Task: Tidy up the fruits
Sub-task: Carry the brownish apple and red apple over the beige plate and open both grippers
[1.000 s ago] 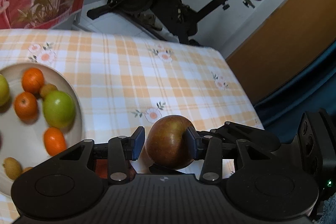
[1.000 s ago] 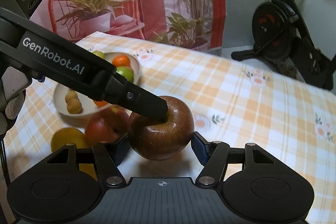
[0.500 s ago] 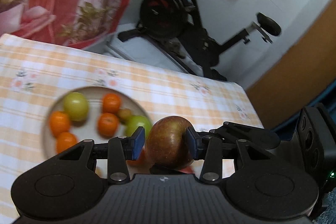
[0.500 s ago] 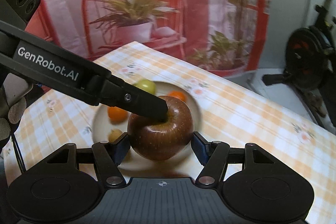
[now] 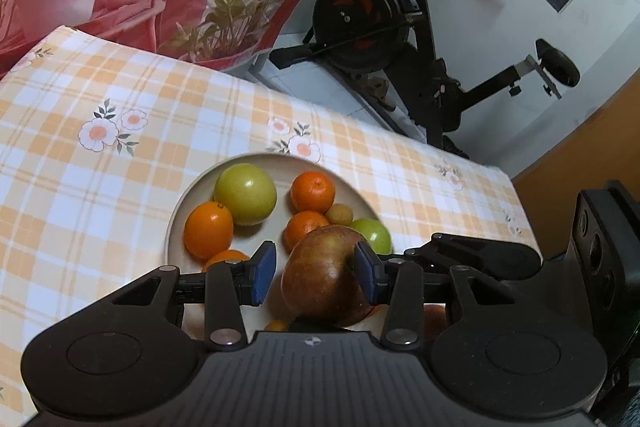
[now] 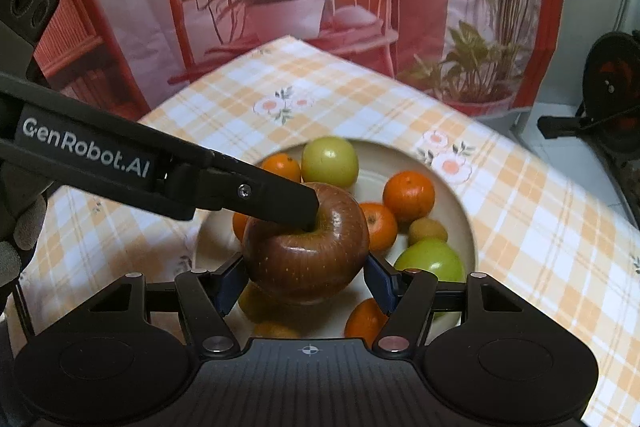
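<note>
Crowding is the main hazard. The red apple (image 6: 306,251) hangs over the near half of the plate (image 5: 173,227), clamped from both sides between the pads of the right gripper (image 6: 305,283). The left gripper (image 5: 314,275) is not clamping it: one finger (image 6: 272,199) is pressed into the stem hollow, while a gap shows between the other pad and the apple's skin, so its jaws stand partly open.

The plate sits on the checked table (image 5: 80,187) and already carries a large yellow-green apple (image 5: 245,194), a smaller green apple (image 5: 374,235), several oranges (image 5: 208,229) and a small brownish fruit (image 5: 339,214). Little bare plate remains under the red apple.

Set down here, it would likely land on an orange and roll, possibly knocking fruit over the plate's low rim onto the table. Round, glossy skin gives the pads little purchase, so a slip is possible if the hands drift apart. The finger in the hollow could also bruise the flesh, or catch there and tip the apple on release.
</note>
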Demonstrator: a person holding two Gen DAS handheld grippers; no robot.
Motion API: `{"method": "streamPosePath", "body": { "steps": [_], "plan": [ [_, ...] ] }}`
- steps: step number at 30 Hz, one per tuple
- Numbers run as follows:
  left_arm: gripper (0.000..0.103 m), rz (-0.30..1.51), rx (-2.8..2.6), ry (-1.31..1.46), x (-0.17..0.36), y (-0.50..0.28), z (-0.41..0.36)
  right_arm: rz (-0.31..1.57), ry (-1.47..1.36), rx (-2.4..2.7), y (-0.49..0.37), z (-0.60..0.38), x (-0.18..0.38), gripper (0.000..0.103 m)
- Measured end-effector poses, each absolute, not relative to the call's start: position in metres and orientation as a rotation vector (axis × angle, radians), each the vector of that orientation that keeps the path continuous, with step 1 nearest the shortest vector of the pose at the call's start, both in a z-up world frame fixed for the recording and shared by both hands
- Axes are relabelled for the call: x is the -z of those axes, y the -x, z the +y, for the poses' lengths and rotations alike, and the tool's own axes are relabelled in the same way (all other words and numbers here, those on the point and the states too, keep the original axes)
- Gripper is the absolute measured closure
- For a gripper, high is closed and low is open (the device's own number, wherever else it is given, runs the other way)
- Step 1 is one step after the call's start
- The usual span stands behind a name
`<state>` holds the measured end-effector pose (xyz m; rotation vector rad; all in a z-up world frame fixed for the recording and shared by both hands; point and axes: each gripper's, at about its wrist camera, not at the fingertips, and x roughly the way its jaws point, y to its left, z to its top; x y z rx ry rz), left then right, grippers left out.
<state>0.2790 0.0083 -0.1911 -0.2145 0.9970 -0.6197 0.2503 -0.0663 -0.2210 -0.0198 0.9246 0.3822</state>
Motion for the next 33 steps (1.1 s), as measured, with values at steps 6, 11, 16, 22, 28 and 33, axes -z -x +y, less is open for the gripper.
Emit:
{"method": "streamPosePath", "body": {
  "steps": [6,11,16,22,28,33],
  "plan": [
    [0.057,1.006,0.601,0.217,0.204,-0.28,0.011,0.965,0.017,-0.383,-0.257,-0.063,0.235,0.043],
    [0.057,0.994,0.576,0.224,0.206,-0.284,0.016,0.971,-0.013,-0.394,-0.267,-0.061,0.239,0.043],
    [0.057,0.972,0.543,0.2,0.205,-0.285,0.017,0.974,0.007,-0.397,-0.278,-0.057,0.243,0.043],
    [0.057,0.948,0.502,0.205,0.202,-0.288,0.023,0.968,0.026,-0.397,-0.291,-0.047,0.243,0.043],
    [0.057,0.933,0.493,0.204,0.202,-0.286,0.023,0.954,0.011,-0.385,-0.297,-0.045,0.245,0.043],
    [0.057,0.919,0.491,0.178,0.201,-0.284,0.02,0.951,0.007,-0.378,-0.296,-0.046,0.245,0.043]
  ]
}}
